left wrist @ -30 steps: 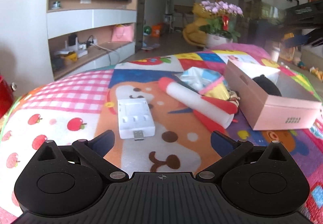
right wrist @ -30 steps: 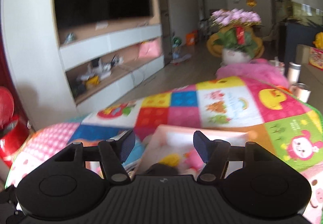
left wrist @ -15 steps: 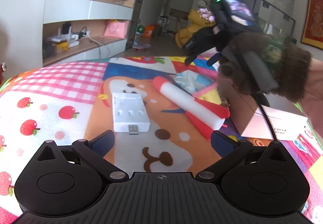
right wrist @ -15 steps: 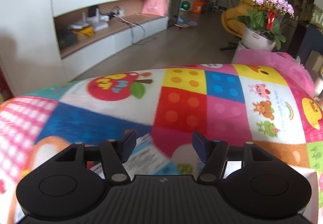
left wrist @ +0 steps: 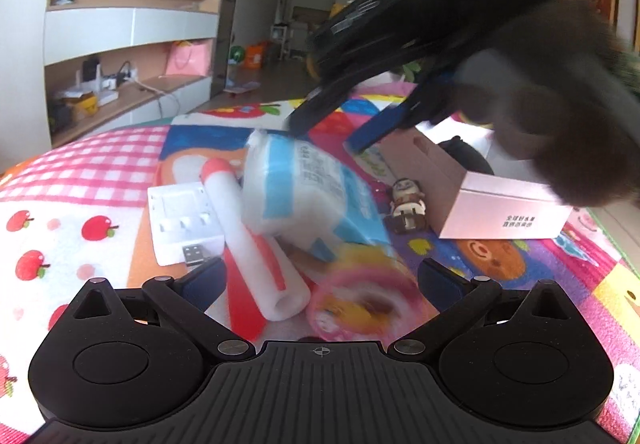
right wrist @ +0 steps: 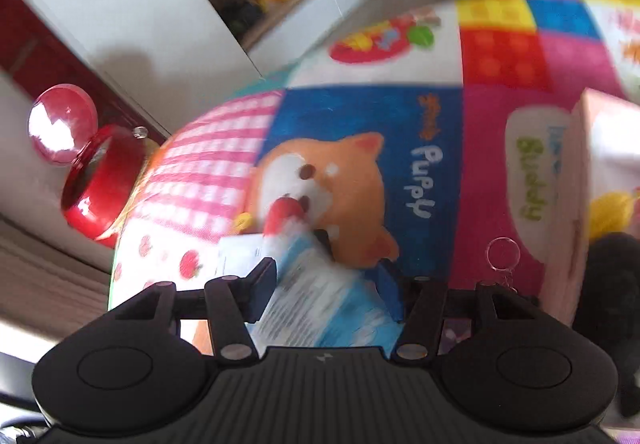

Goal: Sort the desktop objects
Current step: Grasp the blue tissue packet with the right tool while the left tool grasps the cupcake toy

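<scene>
Left wrist view: the right claw (left wrist: 320, 131) has swung in from the box side and now reaches down over the pile, where a second ago only its dark edge showed at the far right. Its jaws are closing, one tip at the far end of the blue-and-white tissue pack (left wrist: 304, 187), the other just past it. The pack has tipped up and shifted toward the left claw (left wrist: 320, 276), and a pink-and-yellow toy (left wrist: 360, 292) has rolled between the left claw's wide-open jaws, which grip nothing. This looks like the start of picking the pack for sorting. The white charger (left wrist: 184, 219) and foam rocket (left wrist: 252, 240) lie just ahead of the left claw's left finger. The pink box (left wrist: 504, 207) sits ahead to the right, a dark object inside it; a small figurine (left wrist: 406, 205) lies just beside its near wall.

Right wrist view: the tissue pack (right wrist: 320, 304) sits between the right claw's (right wrist: 328, 288) closing jaws; whether the pads press yet is unclear. The box (right wrist: 576, 179) stands to the right, yellow and dark things inside.
</scene>
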{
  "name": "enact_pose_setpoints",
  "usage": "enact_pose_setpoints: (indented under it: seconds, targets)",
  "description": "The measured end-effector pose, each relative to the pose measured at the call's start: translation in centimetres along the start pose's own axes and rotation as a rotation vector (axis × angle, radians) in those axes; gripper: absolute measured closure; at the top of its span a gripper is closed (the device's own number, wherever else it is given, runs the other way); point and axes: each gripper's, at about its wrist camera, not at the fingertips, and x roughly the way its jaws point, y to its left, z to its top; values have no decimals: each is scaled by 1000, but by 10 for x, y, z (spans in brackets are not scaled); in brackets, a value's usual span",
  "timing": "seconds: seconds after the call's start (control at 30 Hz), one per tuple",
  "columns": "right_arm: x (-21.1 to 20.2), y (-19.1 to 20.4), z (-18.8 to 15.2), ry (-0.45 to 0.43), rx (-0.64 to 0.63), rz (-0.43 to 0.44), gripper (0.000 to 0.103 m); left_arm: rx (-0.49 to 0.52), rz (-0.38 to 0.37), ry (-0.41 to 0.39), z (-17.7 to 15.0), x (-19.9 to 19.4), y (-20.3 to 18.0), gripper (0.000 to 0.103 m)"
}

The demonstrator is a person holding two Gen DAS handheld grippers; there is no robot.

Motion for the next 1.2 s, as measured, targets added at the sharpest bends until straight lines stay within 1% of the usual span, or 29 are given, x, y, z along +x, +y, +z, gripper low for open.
enact_pose_setpoints:
  seconds: [0.1, 0.17, 0.23, 0.3, 0.33, 0.37, 0.4, 0.5, 0.6, 0.67, 0.73, 0.83, 0.87, 0.93, 0.97, 1.03, 1.07, 1.13, 1.2]
  targets:
    - [-40, 8, -23, -141, -114, -85, 47, 19, 13, 14, -1, -2, -2, 0]
    - [-62, 6, -42, -212, -162, -128, 45, 29, 6, 25, -4, -4, -3, 0]
    - [-73, -1, -58, -270, -206, -193, 44, 30, -7, 38, -6, -7, -3, 0]
    - [-78, -3, -77, -311, -268, -287, 44, 38, -8, 42, -8, -8, -5, 0]
    - [-77, -1, -87, -314, -312, -328, 44, 42, -3, 42, -9, -10, -6, 0]
    - [-74, 1, -97, -314, -365, -358, 48, 43, 0, 43, -10, -11, -7, 0]
    - [-70, 4, -109, -316, -424, -379, 55, 42, 5, 43, -11, -13, -7, 0]
    - [-45, 19, -133, -297, -610, -449, 60, 14, 35, 35, -11, -22, -3, 0]
    - [-17, 29, -140, -284, -715, -509, 64, -52, 81, 5, -8, -30, 10, 0]
    - [-1, 32, -140, -292, -769, -561, 64, -98, 103, -12, -6, -35, 21, 0]
    - [14, 33, -138, -272, -813, -603, 64, -137, 111, -21, -5, -38, 31, 0]
    - [29, 34, -139, -224, -854, -627, 65, -166, 111, -27, -4, -40, 39, 0]
    - [33, 34, -139, -214, -865, -640, 69, -171, 109, -28, -4, -41, 40, 0]
    - [35, 34, -141, -216, -859, -641, 72, -179, 102, -27, -4, -41, 41, 0]
    - [33, 34, -142, -217, -850, -635, 76, -179, 101, -25, -4, -41, 41, 0]
    - [23, 36, -146, -222, -836, -611, 96, -171, 99, -21, -4, -42, 39, 0]
    - [18, 37, -150, -214, -824, -597, 103, -167, 98, -19, -4, -43, 38, 0]
    - [4, 35, -158, -204, -794, -561, 103, -155, 91, -15, -5, -44, 33, 0]
    - [-7, 31, -168, -197, -774, -544, 103, -139, 82, -8, -5, -45, 28, 0]
